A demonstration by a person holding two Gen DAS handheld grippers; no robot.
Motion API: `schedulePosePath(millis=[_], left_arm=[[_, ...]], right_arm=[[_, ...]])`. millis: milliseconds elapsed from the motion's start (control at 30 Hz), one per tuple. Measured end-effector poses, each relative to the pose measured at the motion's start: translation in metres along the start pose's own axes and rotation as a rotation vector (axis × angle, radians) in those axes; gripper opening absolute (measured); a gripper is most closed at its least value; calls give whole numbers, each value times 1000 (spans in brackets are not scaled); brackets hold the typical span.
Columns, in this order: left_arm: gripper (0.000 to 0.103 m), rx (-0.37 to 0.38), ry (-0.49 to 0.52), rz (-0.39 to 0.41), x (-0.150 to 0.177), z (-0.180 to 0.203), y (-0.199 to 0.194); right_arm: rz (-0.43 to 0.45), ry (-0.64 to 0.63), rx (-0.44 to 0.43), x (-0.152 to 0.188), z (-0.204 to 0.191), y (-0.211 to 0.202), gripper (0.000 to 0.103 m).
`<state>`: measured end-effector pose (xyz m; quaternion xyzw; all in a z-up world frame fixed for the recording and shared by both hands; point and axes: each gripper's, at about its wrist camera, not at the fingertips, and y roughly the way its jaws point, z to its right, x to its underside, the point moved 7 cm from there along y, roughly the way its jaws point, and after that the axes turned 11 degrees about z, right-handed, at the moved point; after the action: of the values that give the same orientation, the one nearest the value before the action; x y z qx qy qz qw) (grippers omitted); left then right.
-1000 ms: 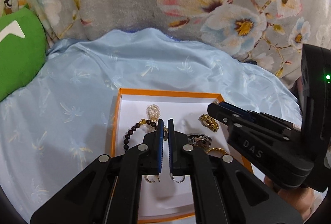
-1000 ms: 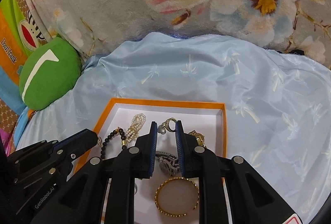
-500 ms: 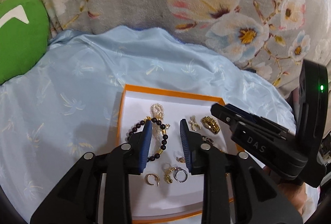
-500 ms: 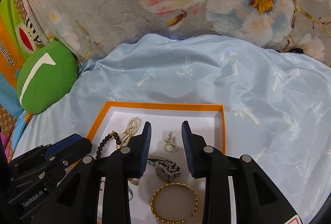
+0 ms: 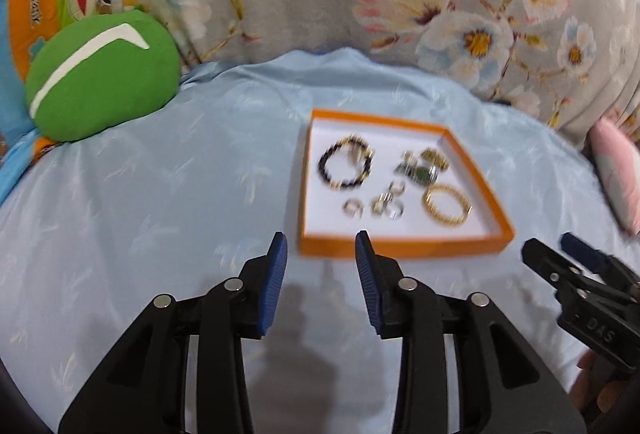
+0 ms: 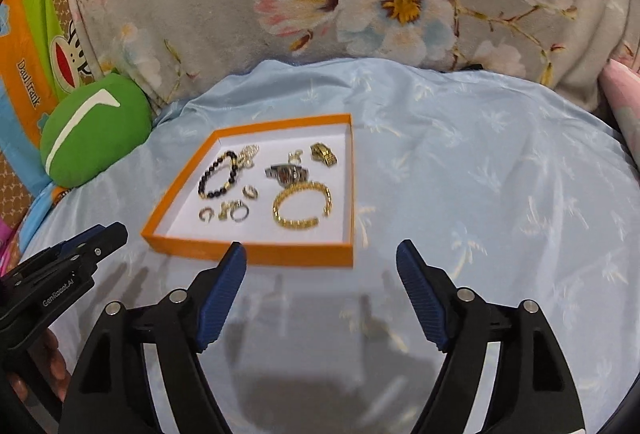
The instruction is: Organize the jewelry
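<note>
I hold both grippers over the pale blue sheet (image 6: pixel 460 161), jaws spread wide and empty. The left gripper (image 5: pixel 320 248) hangs just short of the orange tray (image 5: pixel 400 248); the right gripper (image 6: pixel 320 254) sits before the tray's near rim. Beyond my jaws the tray carries a black bead bracelet (image 6: pixel 218 175), a gold bangle (image 6: pixel 303 205), a watch (image 6: pixel 286 173) and small rings (image 6: pixel 239 211).

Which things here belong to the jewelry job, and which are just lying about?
Job: orange-rimmed white tray, black bead bracelet, gold chain bangle, silver wristwatch, small rings.
Lying about: green round cushion, grey floral blanket.
</note>
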<state>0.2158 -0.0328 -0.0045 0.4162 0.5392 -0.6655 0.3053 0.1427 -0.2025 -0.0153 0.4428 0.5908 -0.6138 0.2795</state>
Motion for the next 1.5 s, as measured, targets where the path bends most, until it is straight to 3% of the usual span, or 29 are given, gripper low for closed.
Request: schedulePosePath(millis=[167, 267, 333, 433, 533, 633, 1100, 1233, 1500], left_arm=[[36, -29, 14, -22, 28, 4, -16], [50, -24, -8, -23, 34, 5, -25], [69, -20, -16, -10, 36, 6, -31], [75, -63, 3, 27, 33, 6, -39], [78, -82, 4, 11, 33, 4, -36], [78, -109, 16, -16, 35, 3, -31], [78, -163, 46, -35, 38, 3, -29], [78, -181, 48, -44, 38, 1, -27], [78, -177, 50, -44, 39, 2, -28]], right_arm=[[-12, -24, 19, 22, -7, -18, 86], [-14, -32, 17, 29, -13, -25, 86], [-21, -47, 21, 34, -17, -29, 86], [-13, -63, 46, 36, -21, -34, 87], [-20, -66, 70, 37, -20, -34, 87], [-41, -77, 94, 40, -20, -31, 87], [-51, -52, 51, 41, -22, -29, 87], [-92, -36, 95, 45, -20, -22, 88], [-89, -34, 93, 46, -20, -22, 88]])
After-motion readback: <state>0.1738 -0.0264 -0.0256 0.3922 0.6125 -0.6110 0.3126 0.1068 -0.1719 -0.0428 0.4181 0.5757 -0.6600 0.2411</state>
